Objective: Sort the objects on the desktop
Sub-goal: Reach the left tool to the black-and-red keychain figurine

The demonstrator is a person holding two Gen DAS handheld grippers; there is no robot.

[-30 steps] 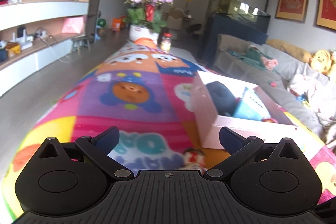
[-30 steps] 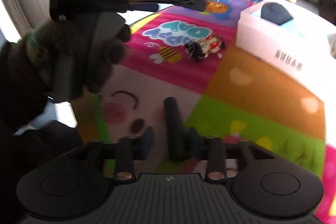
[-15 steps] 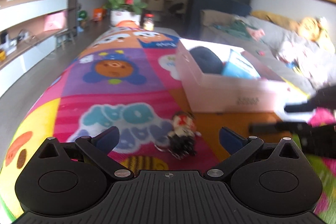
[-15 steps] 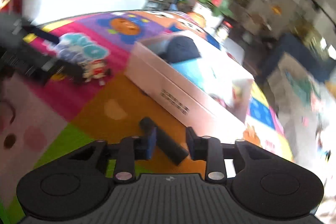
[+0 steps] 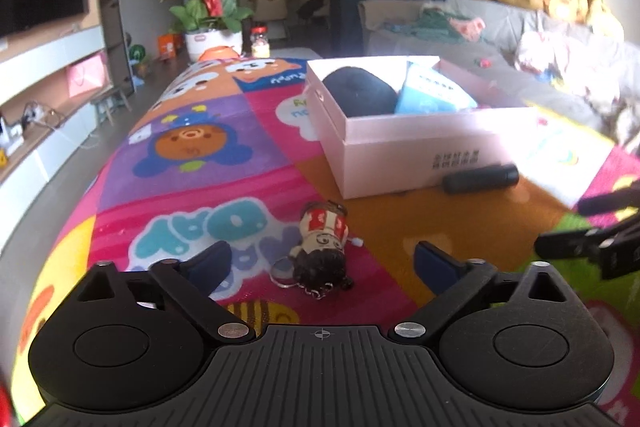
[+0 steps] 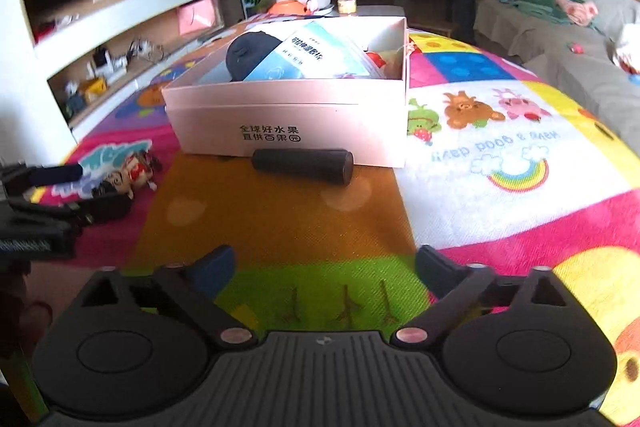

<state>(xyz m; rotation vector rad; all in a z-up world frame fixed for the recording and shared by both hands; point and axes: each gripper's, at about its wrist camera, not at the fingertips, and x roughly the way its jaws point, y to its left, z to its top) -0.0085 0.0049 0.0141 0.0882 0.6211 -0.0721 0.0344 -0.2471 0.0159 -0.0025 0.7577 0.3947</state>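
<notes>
A small doll keychain (image 5: 323, 246) lies on the colourful mat just ahead of my open, empty left gripper (image 5: 320, 263); it also shows in the right wrist view (image 6: 129, 175). A black cylinder (image 6: 303, 165) lies on the mat against the front wall of the pink box (image 6: 288, 125); it also shows in the left wrist view (image 5: 480, 178). My right gripper (image 6: 322, 265) is open and empty, a little short of the cylinder. The box (image 5: 400, 159) holds a dark round object (image 6: 250, 53) and a blue packet (image 6: 306, 57).
A flower pot (image 5: 212, 27) and a jar (image 5: 260, 45) stand at the table's far end. A sofa with toys (image 5: 540, 39) runs along the right. TV shelves (image 5: 48, 83) are on the left. The right gripper shows at the left view's right edge (image 5: 596, 235).
My right gripper has let go of the black cylinder, which now lies by the box, and has opened. My left gripper has drawn back so the doll keychain lies between its fingers.
</notes>
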